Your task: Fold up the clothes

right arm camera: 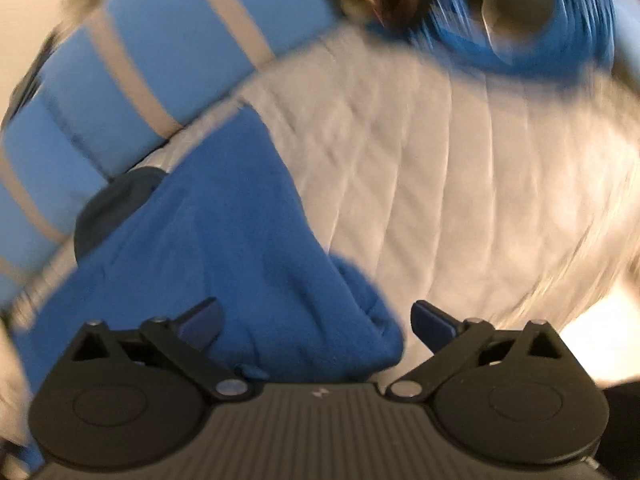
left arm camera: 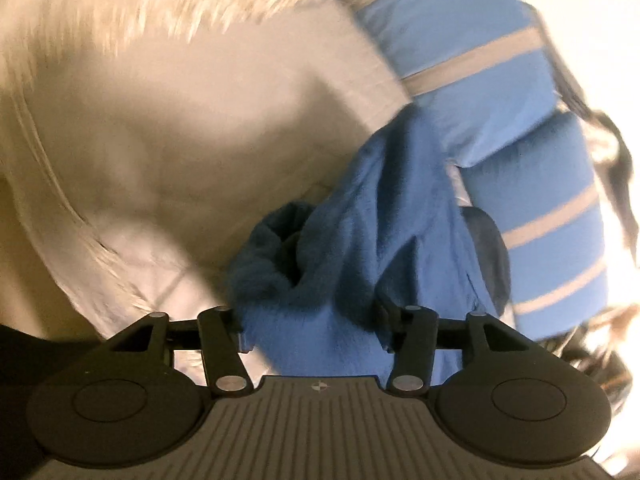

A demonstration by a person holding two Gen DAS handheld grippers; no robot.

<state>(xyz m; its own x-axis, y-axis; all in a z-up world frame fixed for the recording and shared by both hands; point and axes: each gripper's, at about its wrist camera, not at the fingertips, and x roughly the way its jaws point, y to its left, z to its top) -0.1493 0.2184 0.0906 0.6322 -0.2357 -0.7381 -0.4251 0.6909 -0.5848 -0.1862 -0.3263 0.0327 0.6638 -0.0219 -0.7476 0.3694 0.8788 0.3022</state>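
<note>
A blue fleece garment [left arm camera: 360, 240] lies bunched on a white quilted bed cover [left arm camera: 160, 140]. My left gripper [left arm camera: 314, 332] has its fingers apart with the blue fleece lying between them; the fingertips are buried in the fabric. In the right wrist view the same blue garment [right arm camera: 240, 260] fills the lower left, and my right gripper [right arm camera: 316, 324] is open, with the cloth lying between its blue pads [right arm camera: 200, 322]. A dark patch [right arm camera: 116, 204] of the garment shows at its far edge. Both views are blurred.
A light blue pillow with beige stripes [left arm camera: 480, 80] lies beyond the garment; it also shows in the right wrist view [right arm camera: 120, 80]. A blurred blue object [right arm camera: 520, 12] is at the top right. The white cover [right arm camera: 460, 180] spreads to the right.
</note>
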